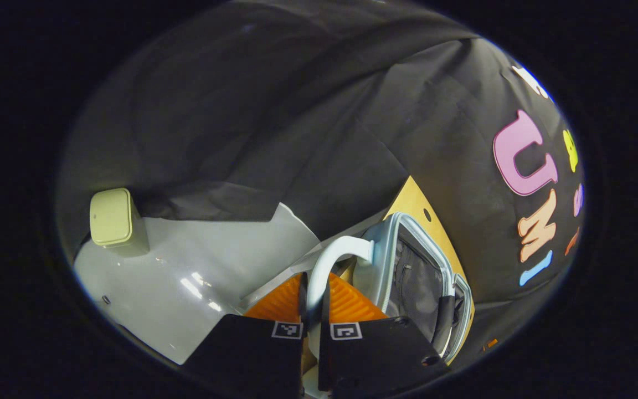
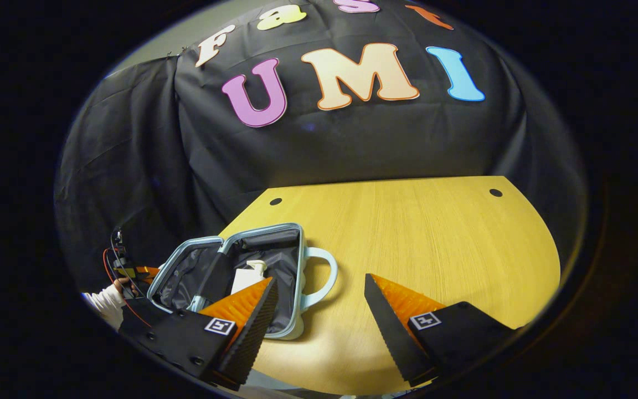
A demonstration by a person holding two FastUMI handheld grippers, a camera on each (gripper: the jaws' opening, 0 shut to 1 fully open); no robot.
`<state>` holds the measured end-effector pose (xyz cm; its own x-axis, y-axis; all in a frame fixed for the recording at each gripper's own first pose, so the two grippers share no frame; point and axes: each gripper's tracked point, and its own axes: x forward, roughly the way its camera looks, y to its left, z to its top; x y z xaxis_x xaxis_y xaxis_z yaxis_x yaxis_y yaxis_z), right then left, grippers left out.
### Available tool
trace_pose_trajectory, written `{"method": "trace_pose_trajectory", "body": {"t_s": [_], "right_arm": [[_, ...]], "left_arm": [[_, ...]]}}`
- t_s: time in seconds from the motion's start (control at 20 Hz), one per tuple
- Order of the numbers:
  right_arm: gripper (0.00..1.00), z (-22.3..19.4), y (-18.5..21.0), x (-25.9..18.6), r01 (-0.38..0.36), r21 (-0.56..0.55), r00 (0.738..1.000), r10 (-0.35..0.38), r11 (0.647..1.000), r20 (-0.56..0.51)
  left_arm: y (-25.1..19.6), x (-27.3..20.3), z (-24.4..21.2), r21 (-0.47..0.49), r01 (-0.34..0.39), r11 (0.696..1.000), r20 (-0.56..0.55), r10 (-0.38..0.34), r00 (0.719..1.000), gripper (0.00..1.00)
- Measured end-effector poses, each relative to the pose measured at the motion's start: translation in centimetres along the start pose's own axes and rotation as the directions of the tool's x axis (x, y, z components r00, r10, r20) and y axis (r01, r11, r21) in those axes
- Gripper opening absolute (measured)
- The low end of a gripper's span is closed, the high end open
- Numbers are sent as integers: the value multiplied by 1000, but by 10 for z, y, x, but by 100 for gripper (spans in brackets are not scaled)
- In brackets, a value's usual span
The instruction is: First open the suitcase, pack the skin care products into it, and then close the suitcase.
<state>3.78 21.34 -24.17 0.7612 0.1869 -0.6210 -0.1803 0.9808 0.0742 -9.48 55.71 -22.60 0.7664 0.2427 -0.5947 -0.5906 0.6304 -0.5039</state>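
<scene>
Suitcase open, one bottle packed, closing not yet done.
Lower left, the suitcase [image 2: 230,277] holds a white bottle [image 2: 248,279]; left gripper [image 1: 312,332] clenches its handle [image 1: 327,263], right gripper [image 2: 319,310] hangs released.

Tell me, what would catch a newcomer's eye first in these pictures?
A small pale-blue suitcase lies open on the yellow wooden table, a white bottle already inside its dark lining. In the left gripper view, the left tool is clamped on a curved white handle of the suitcase. The right tool hangs wide open above the table, its orange ridged fingers spread apart.
</scene>
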Motion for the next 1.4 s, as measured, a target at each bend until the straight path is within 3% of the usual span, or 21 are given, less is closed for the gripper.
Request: {"method": "trace_pose_trajectory", "body": {"t_s": [0.05,0.1,0.2,0.25,0.5,0.65,0.95,1.25,1.4], "right_arm": [[94,-1,-3,-2,4,1,1000,-4,1000,2],[98,-1,-6,-3,7,1,1000,-7,1000,5],[94,3,-11,-6,8,2,1000,-9,1000,19],[98,4,-12,-7,10,1,1000,-10,1000,27],[98,14,-29,-16,6,14,998,-7,1000,61],[98,20,-45,-26,11,7,997,-12,1000,81],[98,26,-80,-42,25,0,993,-24,1000,115],[98,29,-114,-58,35,16,990,-37,999,139],[98,30,-133,-66,47,37,987,-52,998,152]], "left_arm": [[-4,-3,1,11,-6,1000,-5,6,1000,2],[-10,-7,4,33,-15,999,-4,15,1000,0],[-27,-20,16,76,-17,997,18,15,1000,0],[-41,-29,26,91,-7,996,32,4,999,0],[-148,-83,58,171,102,980,105,-122,987,0],[-217,-111,53,294,148,944,116,-189,975,0],[-338,-128,-2,521,142,842,117,-235,965,0],[-432,-105,-88,594,224,772,33,-302,953,0],[-469,-78,-140,629,252,736,-29,-301,953,0]]}}
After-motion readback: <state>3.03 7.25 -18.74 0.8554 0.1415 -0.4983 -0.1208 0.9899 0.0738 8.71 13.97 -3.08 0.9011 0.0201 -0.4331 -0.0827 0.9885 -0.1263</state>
